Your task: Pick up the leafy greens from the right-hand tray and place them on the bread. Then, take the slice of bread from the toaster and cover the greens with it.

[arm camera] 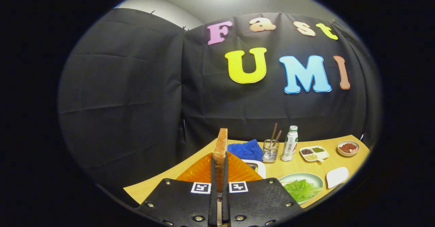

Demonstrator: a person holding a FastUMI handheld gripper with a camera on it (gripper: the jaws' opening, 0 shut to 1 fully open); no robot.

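My gripper (219, 167) is shut on a slice of toasted bread (221, 145), which stands upright on edge between the two fingers and rises above their tips. It is held well above the wooden table (292, 167). Below and to the right of the fingers lies a pale green plate (316, 178) with leafy greens (300, 189) spread on it; whether bread lies beneath the greens I cannot tell. A white toaster (258, 167) peeks out just right of the held slice, mostly hidden.
An orange ribbed mat (200, 171) lies under the gripper. Behind stand a blue cloth (246, 150), a wire holder with chopsticks (271, 149), a white bottle (290, 143), a divided dish of grains (314, 153), a small bowl (348, 148) and a white dish (337, 176).
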